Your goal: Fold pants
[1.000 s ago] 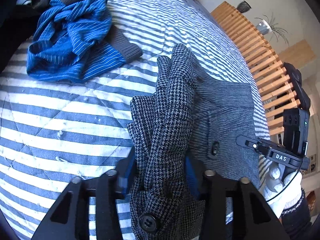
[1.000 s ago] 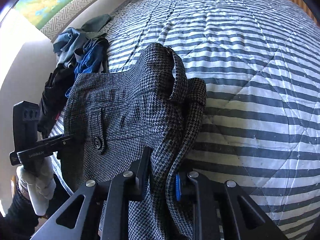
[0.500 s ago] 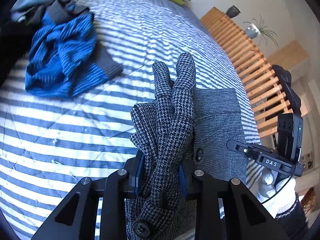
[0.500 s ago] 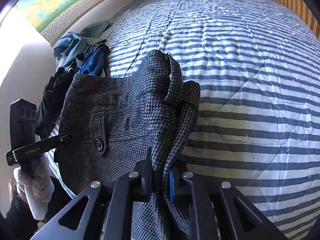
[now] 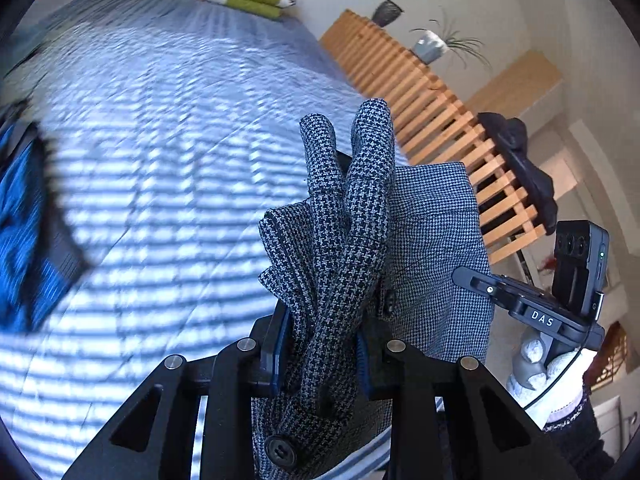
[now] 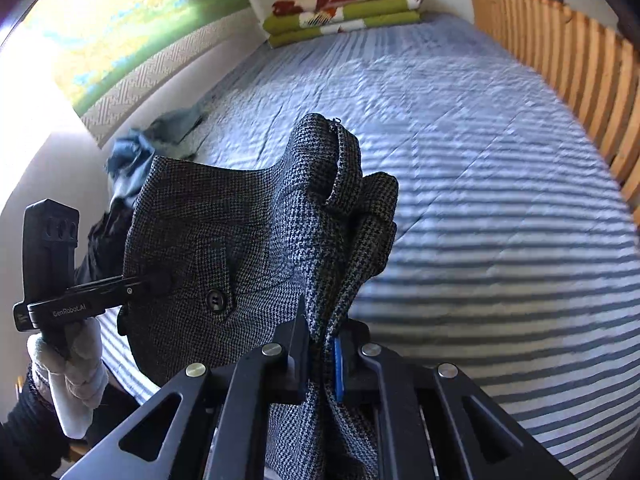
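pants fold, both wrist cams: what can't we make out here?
- Pants legs: both views, cut off by the bottom edge behind the gripper bodies.
- Blue striped garment: left wrist view, motion-blurred, clipped at left edge.
- Clothes pile: right wrist view, blurred, partly behind the pants.

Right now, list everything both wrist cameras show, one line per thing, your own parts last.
pants: one, grey houndstooth, bunched waistband lifted above the bed between both grippers
bedspread: one, blue and white striped, covering the bed
folded blankets: one stack, green, red and white, at the far end of the bed
blue striped garment: one, blue with grey cuff, blurred at the left edge on the bed
clothes heap: one, grey-blue and dark, by the wall
slatted rail: one, light wood, along the bed's side
potted plant: one, grey pot, behind the rail
wall picture: one, green and yellow
left gripper: black, clamped on waistband
right gripper: black, clamped on waistband
gloved hands: two, white
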Available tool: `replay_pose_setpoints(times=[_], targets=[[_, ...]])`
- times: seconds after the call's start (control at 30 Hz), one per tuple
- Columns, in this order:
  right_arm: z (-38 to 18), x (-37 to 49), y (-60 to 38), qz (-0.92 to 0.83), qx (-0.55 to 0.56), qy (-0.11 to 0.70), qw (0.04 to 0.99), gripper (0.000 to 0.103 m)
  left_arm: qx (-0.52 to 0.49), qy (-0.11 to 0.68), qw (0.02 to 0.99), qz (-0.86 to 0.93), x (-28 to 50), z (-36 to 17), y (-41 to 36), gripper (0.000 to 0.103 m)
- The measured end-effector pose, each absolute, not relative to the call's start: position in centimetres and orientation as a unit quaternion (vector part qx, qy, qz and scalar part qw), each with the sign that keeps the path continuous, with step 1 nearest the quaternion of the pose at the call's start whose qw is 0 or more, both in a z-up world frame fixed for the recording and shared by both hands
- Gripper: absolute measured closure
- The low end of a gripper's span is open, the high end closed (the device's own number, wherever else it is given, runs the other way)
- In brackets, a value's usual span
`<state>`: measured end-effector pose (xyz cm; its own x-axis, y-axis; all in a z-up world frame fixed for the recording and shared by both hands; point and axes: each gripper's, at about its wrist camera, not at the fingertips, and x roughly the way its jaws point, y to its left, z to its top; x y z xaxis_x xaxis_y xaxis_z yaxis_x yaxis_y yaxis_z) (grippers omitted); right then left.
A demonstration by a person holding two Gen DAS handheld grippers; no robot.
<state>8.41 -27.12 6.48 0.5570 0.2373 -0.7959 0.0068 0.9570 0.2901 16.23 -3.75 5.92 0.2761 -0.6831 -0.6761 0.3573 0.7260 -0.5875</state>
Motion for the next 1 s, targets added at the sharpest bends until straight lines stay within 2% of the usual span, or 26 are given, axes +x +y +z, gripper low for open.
replay_pose_setpoints(times=[0.17,0.37,0.53,0.73,0.77,0.8,0.87,0.9,1.0], targets=[[10.0,11.3,-33.6,0.007,0.108,0.426,0.898,0.095,-0.163,0.471,0.787,-0.363,22.5,8.9,-11.3,0.075],[10.8,17.3,-41.2,-0.047,0.098,0.399,0.910,0.095,-0.159,0.461,0.789,-0.374,31.2,8.8,-19.9,0.075],[8.4,23.3,-47.7,-0.082,0.106,0.395,0.909,0.095,-0.166,0.473,0.782,-0.371,38.4,5.8,-26.7,0.075],[5.0,29.3,-51.7,-0.108,0.079,0.406,0.904,0.095,-0.181,0.478,0.777,-0.367,43.7,0.7,-30.8,0.075],[4.4,30.3,-52.2,-0.109,0.073,0.414,0.901,0.095,-0.176,0.474,0.782,-0.364,44.6,-0.4,-31.4,0.074],[3.4,31.5,-52.7,-0.109,0.064,0.425,0.896,0.095,-0.170,0.477,0.787,-0.352,45.4,-1.2,-31.8,0.068],[1.9,33.3,-53.6,-0.129,0.043,0.443,0.886,0.089,-0.166,0.505,0.789,-0.309,47.2,-3.3,-31.9,0.057],[1.3,33.9,-54.0,-0.150,0.031,0.450,0.880,0.084,-0.175,0.516,0.789,-0.285,47.8,-4.0,-31.4,0.057],[1.5,33.6,-54.8,-0.213,0.025,0.421,0.881,0.076,-0.185,0.477,0.807,-0.295,47.6,-3.1,-30.3,0.057]])
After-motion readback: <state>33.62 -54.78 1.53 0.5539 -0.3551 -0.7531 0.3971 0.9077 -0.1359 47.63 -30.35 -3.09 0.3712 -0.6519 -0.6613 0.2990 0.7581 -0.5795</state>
